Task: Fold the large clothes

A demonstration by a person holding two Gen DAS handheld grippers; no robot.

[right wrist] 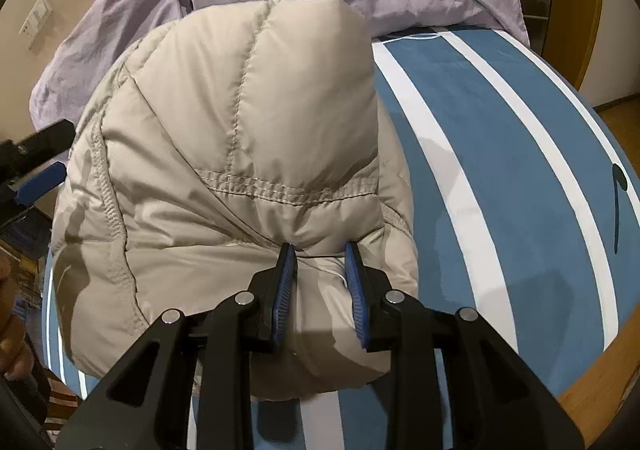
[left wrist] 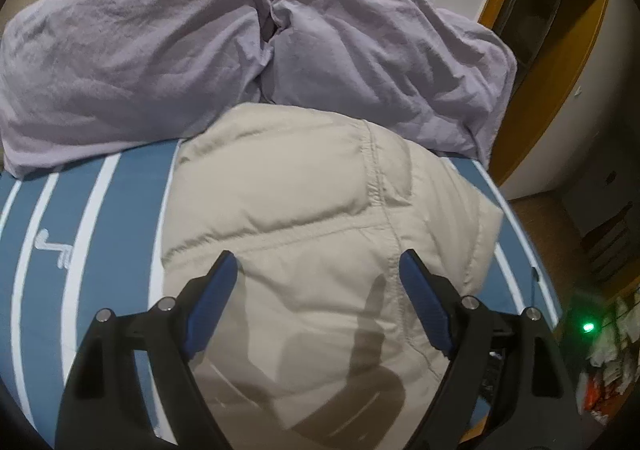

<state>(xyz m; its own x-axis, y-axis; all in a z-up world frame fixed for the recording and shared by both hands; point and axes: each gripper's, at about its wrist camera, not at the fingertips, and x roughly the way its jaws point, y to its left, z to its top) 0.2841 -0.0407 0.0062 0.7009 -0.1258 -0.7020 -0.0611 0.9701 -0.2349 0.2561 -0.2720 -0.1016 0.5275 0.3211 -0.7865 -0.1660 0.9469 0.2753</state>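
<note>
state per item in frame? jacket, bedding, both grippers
beige puffer jacket: folded into a bundle on the striped bed cover
lilac duvet: crumpled behind the jacket
left gripper: open above the jacket
right gripper: pinching a fold of jacket

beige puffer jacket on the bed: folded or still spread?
Folded. The beige quilted puffer jacket sits as a compact, doubled-over bundle on the blue-and-white striped bedcover, with no sleeves spread out; the right gripper pinches its near edge.
</note>
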